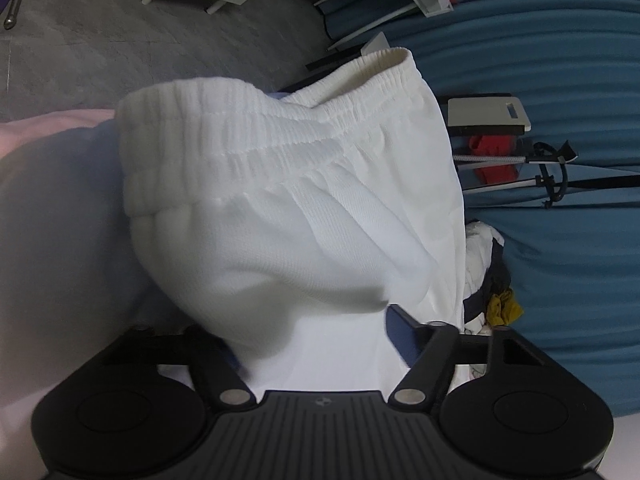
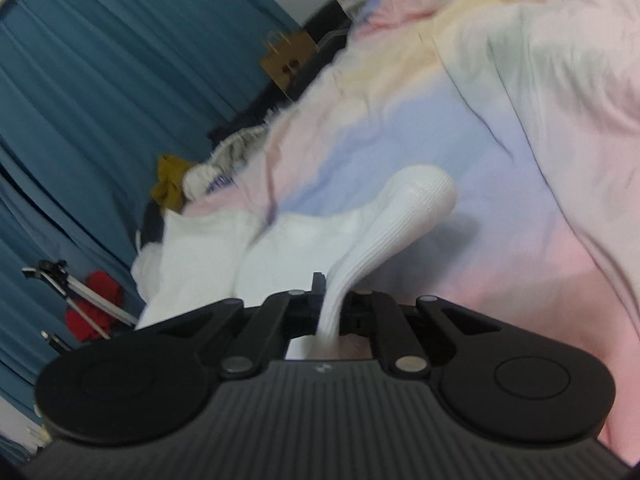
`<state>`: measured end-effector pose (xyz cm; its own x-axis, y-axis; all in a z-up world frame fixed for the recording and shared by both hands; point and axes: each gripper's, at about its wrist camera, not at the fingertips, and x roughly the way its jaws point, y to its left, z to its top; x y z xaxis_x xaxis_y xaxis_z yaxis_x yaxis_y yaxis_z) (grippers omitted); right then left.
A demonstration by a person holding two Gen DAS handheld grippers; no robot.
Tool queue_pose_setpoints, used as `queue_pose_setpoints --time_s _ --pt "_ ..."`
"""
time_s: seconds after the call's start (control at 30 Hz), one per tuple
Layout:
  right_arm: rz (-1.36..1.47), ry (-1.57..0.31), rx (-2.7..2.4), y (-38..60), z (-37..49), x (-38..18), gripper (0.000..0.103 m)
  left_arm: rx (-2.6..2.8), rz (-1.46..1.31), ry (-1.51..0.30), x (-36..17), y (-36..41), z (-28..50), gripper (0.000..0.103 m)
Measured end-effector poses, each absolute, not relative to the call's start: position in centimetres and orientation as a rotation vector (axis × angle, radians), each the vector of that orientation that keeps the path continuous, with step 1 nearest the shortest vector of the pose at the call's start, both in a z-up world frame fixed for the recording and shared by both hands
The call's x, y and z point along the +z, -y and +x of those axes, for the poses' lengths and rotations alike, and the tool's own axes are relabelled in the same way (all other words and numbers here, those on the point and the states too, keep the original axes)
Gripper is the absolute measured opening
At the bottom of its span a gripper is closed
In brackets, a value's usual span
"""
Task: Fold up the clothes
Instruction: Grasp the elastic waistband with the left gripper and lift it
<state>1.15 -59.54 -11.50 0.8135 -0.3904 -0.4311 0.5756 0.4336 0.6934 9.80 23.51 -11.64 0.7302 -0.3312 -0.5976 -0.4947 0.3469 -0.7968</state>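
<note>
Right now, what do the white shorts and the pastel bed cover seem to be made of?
The white shorts look like a soft knit fabric, matte: fine ribbing shows, and the waistband is gathered as if elasticated. The right tongs are shut on a ribbed part of them. The pastel bed cover looks like thin woven cloth, perhaps cotton: it lies in soft creases with a dull, printed surface.
</note>
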Motion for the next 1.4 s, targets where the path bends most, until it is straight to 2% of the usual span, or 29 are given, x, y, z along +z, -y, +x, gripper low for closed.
queue_pose_setpoints --time_s 0.07,0.23,0.33,0.4,0.63,0.77,0.87,1.03,1.17,1.3,1.4 --pt "0.910 -0.205 -0.604 59.1 1.2 -10.7 0.006 0.124 -1.247 -0.790 -11.5 -23.8 9.3 0.055" --pt "0.854 -0.217 -0.613 58.5 1.1 -10.0 0.006 0.143 -1.225 -0.767 -11.1 -24.3 7.8 0.024" --pt "0.861 -0.220 -0.615 58.6 0.7 -10.1 0.006 0.141 -1.217 -0.741 -10.8 -24.2 7.5 0.014" --pt "0.876 -0.197 -0.605 58.8 0.3 -10.0 0.006 0.138 -1.208 -0.722 -10.4 -24.2 7.3 0.011" --pt "0.952 -0.149 -0.597 59.3 -1.6 -8.6 0.005 0.092 -1.138 -0.622 -5.8 -25.0 5.4 0.008" --pt "0.943 -0.099 -0.589 58.8 -0.5 -5.8 0.005 0.045 -1.140 -0.584 -2.2 -25.6 7.8 0.007" --pt "0.809 -0.086 -0.608 58.4 3.7 -2.6 0.005 0.002 -1.133 -0.584 0.8 -25.9 13.3 0.007" --pt "0.654 -0.085 -0.591 59.6 15.6 1.5 0.005 0.006 -1.092 -0.608 4.0 -25.6 24.5 0.008" --pt "0.556 -0.154 -0.572 60.2 26.7 2.7 0.005 0.075 -1.027 -0.636 2.9 -24.4 33.9 0.008" --pt "0.404 -0.261 -0.579 59.7 35.5 0.5 0.006 0.155 -1.010 -0.713 -0.6 -23.9 42.0 0.008" --pt "0.345 -0.321 -0.566 59.4 38.3 -1.9 0.006 0.188 -0.965 -0.765 -3.4 -23.3 46.5 0.010"
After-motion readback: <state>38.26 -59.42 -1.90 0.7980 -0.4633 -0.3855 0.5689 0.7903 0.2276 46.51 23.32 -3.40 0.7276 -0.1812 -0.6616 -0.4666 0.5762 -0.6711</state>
